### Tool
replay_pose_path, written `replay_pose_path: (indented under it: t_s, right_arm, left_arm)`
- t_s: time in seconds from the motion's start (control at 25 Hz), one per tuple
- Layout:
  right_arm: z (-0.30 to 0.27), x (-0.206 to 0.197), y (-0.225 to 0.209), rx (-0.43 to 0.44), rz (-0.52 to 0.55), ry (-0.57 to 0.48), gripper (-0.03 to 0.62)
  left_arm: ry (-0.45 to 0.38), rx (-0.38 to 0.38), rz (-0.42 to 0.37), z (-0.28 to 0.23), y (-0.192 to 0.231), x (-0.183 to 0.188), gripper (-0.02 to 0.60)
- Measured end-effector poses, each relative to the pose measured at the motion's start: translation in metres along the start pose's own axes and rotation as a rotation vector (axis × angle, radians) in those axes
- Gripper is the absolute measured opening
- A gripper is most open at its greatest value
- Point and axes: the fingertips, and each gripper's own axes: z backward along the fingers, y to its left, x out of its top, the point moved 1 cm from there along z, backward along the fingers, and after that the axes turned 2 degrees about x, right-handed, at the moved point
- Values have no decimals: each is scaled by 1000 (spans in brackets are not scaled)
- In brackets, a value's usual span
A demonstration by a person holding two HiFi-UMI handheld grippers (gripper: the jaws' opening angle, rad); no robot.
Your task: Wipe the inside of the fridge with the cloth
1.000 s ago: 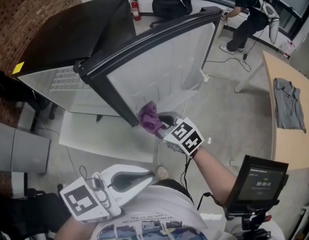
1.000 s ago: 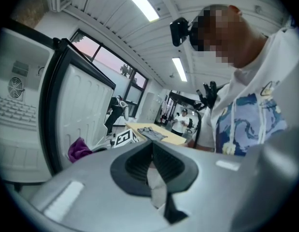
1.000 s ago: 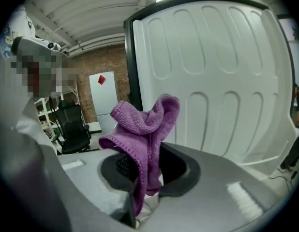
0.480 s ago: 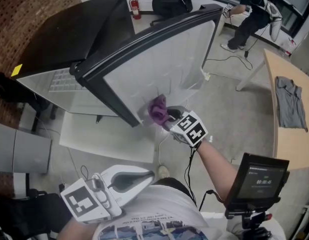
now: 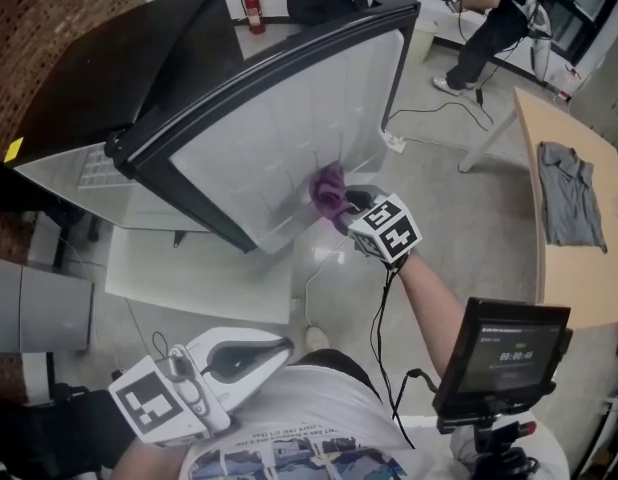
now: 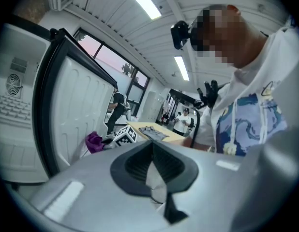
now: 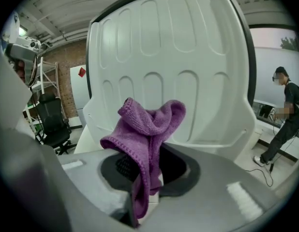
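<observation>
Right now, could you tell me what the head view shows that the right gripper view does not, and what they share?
Head view only: the left gripper held low by the person's torso, a grey garment on the wooden table, and a screen on a stand. Right gripper view only: the right gripper seen close, its fingers shut on the purple cloth. Both: the cloth in front of the fridge door's white inner liner.

The right hand-held gripper [image 5: 344, 208] is reached forward on an outstretched arm [image 5: 429, 298], with its jaws clamped on the cloth [image 5: 329, 190]. The left hand-held gripper [image 5: 274, 350] is held low by the torso. Its jaws are together with nothing between them.
</observation>
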Motion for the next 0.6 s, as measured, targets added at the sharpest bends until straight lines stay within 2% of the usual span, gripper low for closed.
replay_pose_path:
  t_s: [0.4, 0.6]
  right_arm:
    - [24, -15, -77, -146, -31, 32, 78]
    - [31, -18, -95, -203, 8, 59, 78]
  left_arm:
    - [3, -10, 8, -13, -2, -1, 6]
    - [-2, -10, 8, -17, -1, 1, 6]
